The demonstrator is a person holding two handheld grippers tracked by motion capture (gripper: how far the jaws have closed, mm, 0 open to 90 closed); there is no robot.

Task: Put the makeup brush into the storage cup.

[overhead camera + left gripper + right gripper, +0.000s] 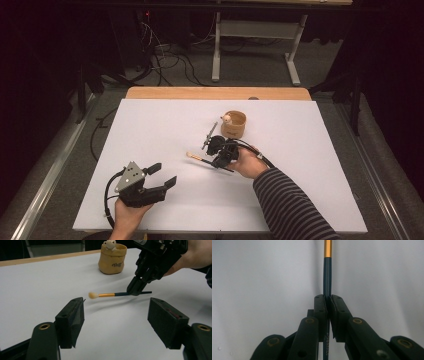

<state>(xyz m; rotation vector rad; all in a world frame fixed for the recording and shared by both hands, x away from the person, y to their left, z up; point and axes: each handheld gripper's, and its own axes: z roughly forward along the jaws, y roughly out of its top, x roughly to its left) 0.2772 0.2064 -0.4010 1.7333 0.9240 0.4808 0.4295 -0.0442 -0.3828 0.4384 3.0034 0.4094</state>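
Brush (117, 294) pinched at dark handle by right claw (136, 291), held level just above worktop (300, 165), bristles pointing toward left claw (116, 322). Long axis in line with right claw's jaws. Left claw spread wide, empty, low near front edge, apart from brush tip. Cup (233, 124) beyond, just behind right claw, nearer to it.

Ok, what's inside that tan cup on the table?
A small pale figure pokes up over the rim of the cup, with a thin dark stick leaning out in the high view. The wall hides anything lower inside.
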